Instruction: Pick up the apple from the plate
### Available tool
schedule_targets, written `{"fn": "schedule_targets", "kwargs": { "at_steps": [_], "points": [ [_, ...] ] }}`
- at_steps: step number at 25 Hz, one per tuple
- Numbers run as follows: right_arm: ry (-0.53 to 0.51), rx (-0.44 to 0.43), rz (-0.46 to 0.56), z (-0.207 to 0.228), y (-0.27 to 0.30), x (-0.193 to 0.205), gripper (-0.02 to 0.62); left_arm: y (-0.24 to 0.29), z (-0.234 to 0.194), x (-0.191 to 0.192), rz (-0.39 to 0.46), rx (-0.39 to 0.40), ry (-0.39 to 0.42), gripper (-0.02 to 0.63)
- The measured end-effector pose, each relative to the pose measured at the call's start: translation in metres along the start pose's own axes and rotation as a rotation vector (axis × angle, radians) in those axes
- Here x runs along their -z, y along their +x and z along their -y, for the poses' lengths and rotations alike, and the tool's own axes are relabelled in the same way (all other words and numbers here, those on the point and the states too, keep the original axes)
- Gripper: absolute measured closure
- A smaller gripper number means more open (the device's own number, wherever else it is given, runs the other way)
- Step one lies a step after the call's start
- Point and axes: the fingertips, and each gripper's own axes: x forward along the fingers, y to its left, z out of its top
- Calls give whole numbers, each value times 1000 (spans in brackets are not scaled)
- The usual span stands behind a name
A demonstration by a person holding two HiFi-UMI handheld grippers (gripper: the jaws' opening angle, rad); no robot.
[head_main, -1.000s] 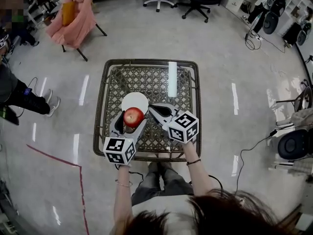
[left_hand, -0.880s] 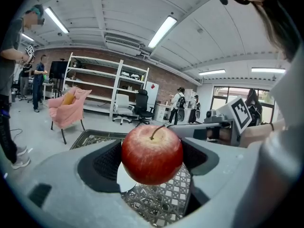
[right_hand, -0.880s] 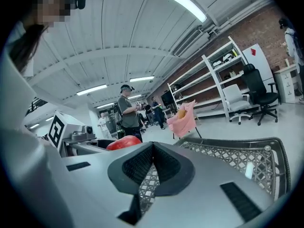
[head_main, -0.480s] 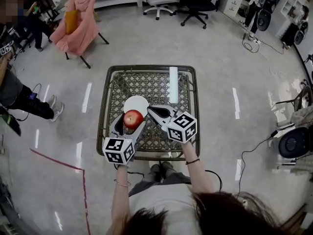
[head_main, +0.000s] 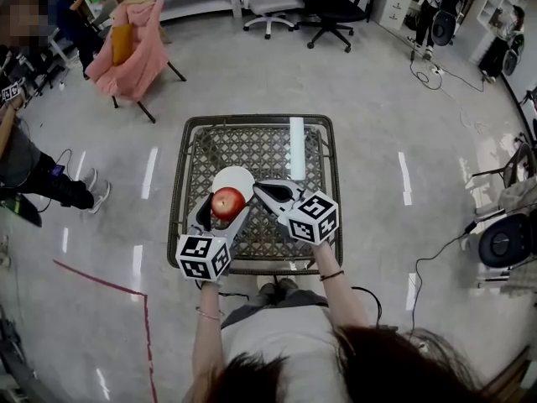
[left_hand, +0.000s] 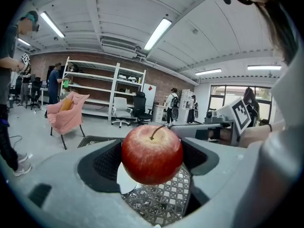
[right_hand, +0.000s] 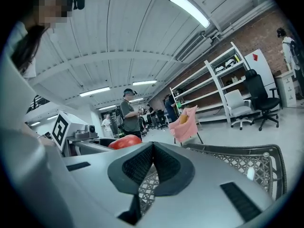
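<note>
Left gripper (head_main: 222,211) around lifted apple (left_hand: 152,154)

Grey left claw (head_main: 223,206), pale T-shirt (head_main: 277,342)

Far tabletop (head_main: 243,141) open, white tube (head_main: 296,145) at right — obstacle

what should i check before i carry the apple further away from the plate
1. left claw shut on the apple: ok, a jaw presses each side.
2. Apple centred in the grip: ok, it sits mid-pad with the stem up.
3. Apple clear of the plate: ok, the left gripper view shows open mesh right under it.
4. right claw out of the way: ok, jaws together, empty, off to the apple's right and apart from it.
5. Plate lying flat on the table: ok.
6. Grip firm enough not to slip: cannot tell.
</note>
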Motion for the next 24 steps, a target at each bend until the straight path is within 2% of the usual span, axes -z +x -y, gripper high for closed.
{"fn": "schedule_targets", "kwargs": {
  "at_steps": [24],
  "points": [
    [-15,-14,0,-1,-2,-4,586,2,1,-1,-4,-3,-3,212]
  ]
}}
